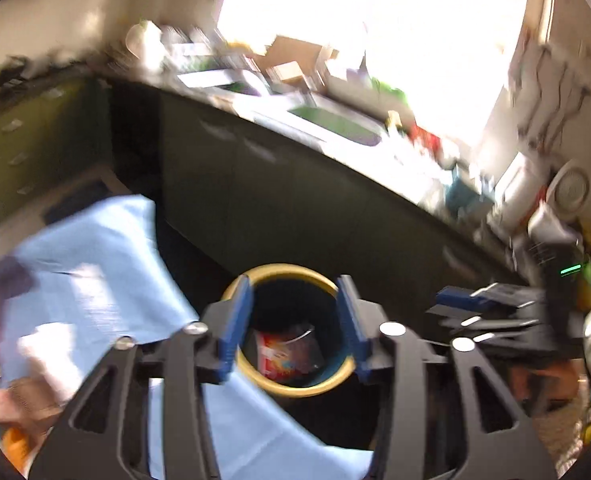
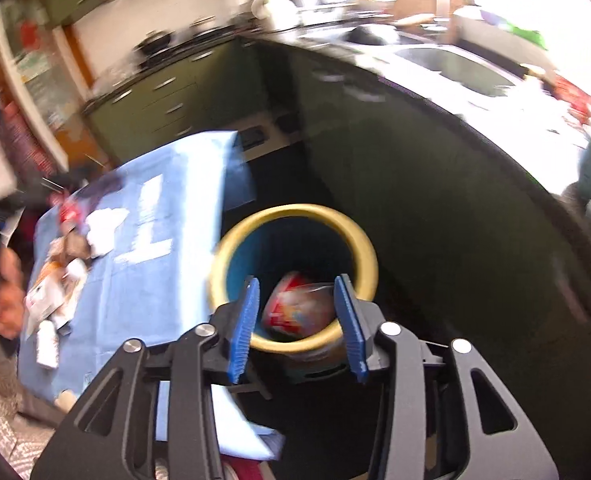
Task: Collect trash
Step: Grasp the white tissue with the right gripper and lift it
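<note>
A bin with a yellow rim stands on the dark floor beside a table under a light blue cloth. My left gripper hangs open above the bin's mouth, its pads bare. A red printed wrapper lies inside the bin. To the right, my right gripper shows as a blur. In the right wrist view, my right gripper stands open over the bin. A red snack packet sits between and below the pads, free of both. More trash and crumpled white paper lie on the cloth.
A dark cabinet run with a sink curves behind the bin, its counter cluttered. Green drawers stand at the back left. A person's hand is at the table's left edge. Both views are motion-blurred.
</note>
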`<state>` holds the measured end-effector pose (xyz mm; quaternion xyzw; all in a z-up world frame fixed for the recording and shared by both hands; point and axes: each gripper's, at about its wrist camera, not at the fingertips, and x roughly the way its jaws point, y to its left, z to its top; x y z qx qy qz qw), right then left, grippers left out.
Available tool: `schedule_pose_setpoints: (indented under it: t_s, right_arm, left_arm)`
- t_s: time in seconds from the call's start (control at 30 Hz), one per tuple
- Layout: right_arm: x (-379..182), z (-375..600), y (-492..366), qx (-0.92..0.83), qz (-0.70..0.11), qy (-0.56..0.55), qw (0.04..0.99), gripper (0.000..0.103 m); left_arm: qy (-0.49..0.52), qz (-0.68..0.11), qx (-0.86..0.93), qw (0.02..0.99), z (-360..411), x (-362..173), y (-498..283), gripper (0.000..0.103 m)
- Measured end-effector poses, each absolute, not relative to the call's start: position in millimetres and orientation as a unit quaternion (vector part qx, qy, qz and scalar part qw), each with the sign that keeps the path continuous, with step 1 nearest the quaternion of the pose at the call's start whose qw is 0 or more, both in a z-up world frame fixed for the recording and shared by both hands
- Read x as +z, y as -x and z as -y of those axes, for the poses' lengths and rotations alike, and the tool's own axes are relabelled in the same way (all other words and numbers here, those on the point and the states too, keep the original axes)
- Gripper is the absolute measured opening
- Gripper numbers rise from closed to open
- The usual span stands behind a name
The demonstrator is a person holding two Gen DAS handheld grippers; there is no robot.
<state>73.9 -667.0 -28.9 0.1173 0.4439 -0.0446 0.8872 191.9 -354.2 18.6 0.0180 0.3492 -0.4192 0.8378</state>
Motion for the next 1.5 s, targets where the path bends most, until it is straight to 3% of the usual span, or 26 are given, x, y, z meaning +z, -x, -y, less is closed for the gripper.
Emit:
schedule_pose_setpoints:
  t_s: [0.07, 0.13, 0.17, 0.2, 0.33, 0.53, 0.8, 0.83, 0.87, 0.9, 1.23, 1.37, 1.5]
  right_arm:
    - [-38, 633, -99, 0.004, -0.459, -0.1, 0.883, 0.045]
    - [-45, 592, -127, 0.057, -0.475, -0.083, 0.874, 0.048]
    - [-49, 566, -145, 0.089, -0.484, -0.073, 0.868, 0.049]
    - [-52, 543, -160, 0.116, -0.489, -0.066, 0.862, 0.049]
    - [-60, 467, -213, 0.186, -0.502, -0.05, 0.843, 0.06]
    - [-88, 395, -306, 0.186, -0.54, -0.046, 0.819, 0.06]
    - [-132, 352, -366, 0.144, -0.585, -0.029, 0.797, 0.043]
    - [-136, 352, -367, 0.143, -0.588, -0.031, 0.796, 0.038]
    - [-140, 352, -369, 0.142, -0.591, -0.031, 0.793, 0.016]
    - [-142, 353, -368, 0.143, -0.592, -0.031, 0.793, 0.008]
    - [-63, 408, -316, 0.152, -0.508, -0.045, 0.847, 0.007]
    - [-21, 462, -271, 0.117, -0.47, -0.049, 0.874, 0.007]
    - [-17, 532, -231, 0.041, -0.469, -0.057, 0.88, 0.007]
  left_arm:
    - [0.006, -0.323, -0.384, 0.865, 295, 37, -183, 0.072]
    - [0.014, -0.302, -0.337, 0.892, 236, 48, -173, 0.078]
    - [0.01, -0.292, -0.307, 0.906, 209, 53, -168, 0.087]
    - [0.011, -0.284, -0.289, 0.914, 191, 54, -164, 0.089]
    - [0.004, -0.253, -0.193, 0.948, 107, 46, -137, 0.089]
    - [0.015, -0.274, -0.154, 0.949, 48, 23, -110, 0.09]
    - [-0.002, -0.267, -0.137, 0.954, 38, 20, -95, 0.09]
    - [-0.004, -0.266, -0.137, 0.954, 35, 20, -95, 0.09]
    - [-0.007, -0.265, -0.137, 0.954, 35, 20, -94, 0.09]
    - [-0.009, -0.265, -0.138, 0.954, 36, 20, -94, 0.09]
    - [-0.014, -0.269, -0.145, 0.952, 40, 14, -95, 0.09]
    - [-0.019, -0.269, -0.146, 0.952, 43, 11, -92, 0.09]
    - [-0.022, -0.271, -0.151, 0.951, 47, 9, -92, 0.09]
